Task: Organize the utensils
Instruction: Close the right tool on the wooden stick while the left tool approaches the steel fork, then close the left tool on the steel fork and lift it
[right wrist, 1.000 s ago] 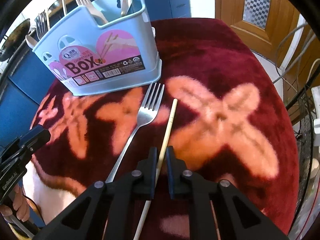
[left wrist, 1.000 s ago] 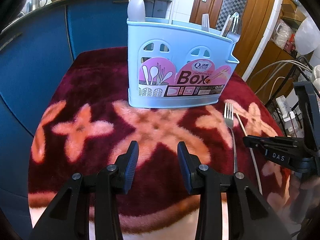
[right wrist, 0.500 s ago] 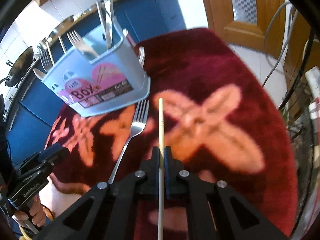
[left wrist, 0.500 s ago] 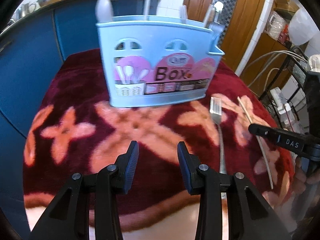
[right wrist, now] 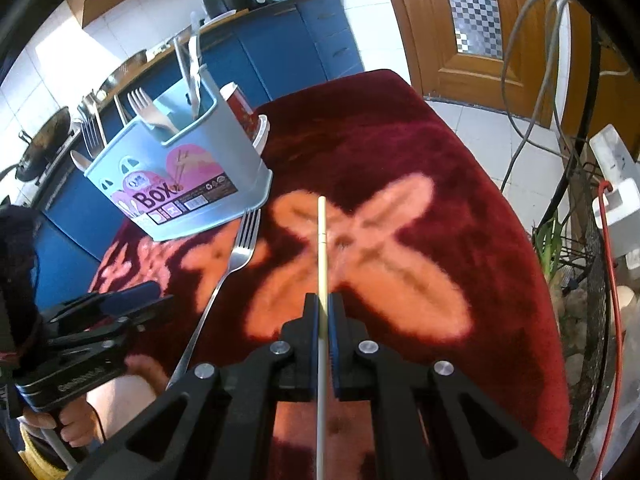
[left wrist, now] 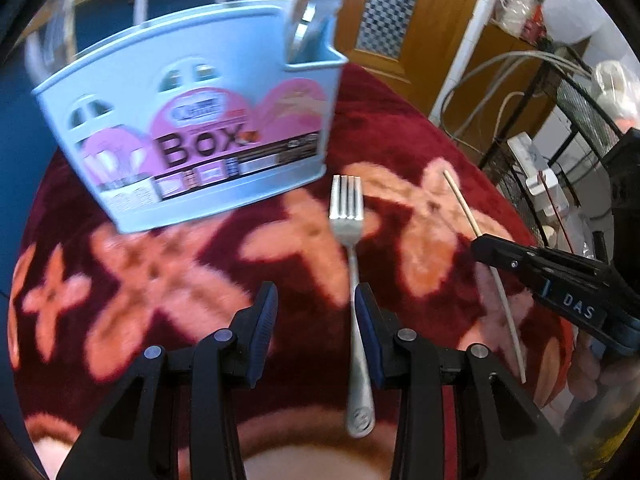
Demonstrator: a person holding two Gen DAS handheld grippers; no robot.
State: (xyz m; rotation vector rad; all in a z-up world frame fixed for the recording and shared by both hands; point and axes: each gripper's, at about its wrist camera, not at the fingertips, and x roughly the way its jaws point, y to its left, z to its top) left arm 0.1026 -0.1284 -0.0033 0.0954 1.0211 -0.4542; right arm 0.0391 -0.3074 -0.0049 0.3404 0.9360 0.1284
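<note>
Right tongs [right wrist: 324,312] pinch a pale, seemingly wooden chopstick [right wrist: 322,240]; left tongs [left wrist: 316,316] gape empty.

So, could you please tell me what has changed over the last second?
The right gripper closed its jaws on the chopstick and lifted it off the red cloth. The left gripper moved across toward the fork, jaws open. Fork and blue utensil box stayed put.
</note>
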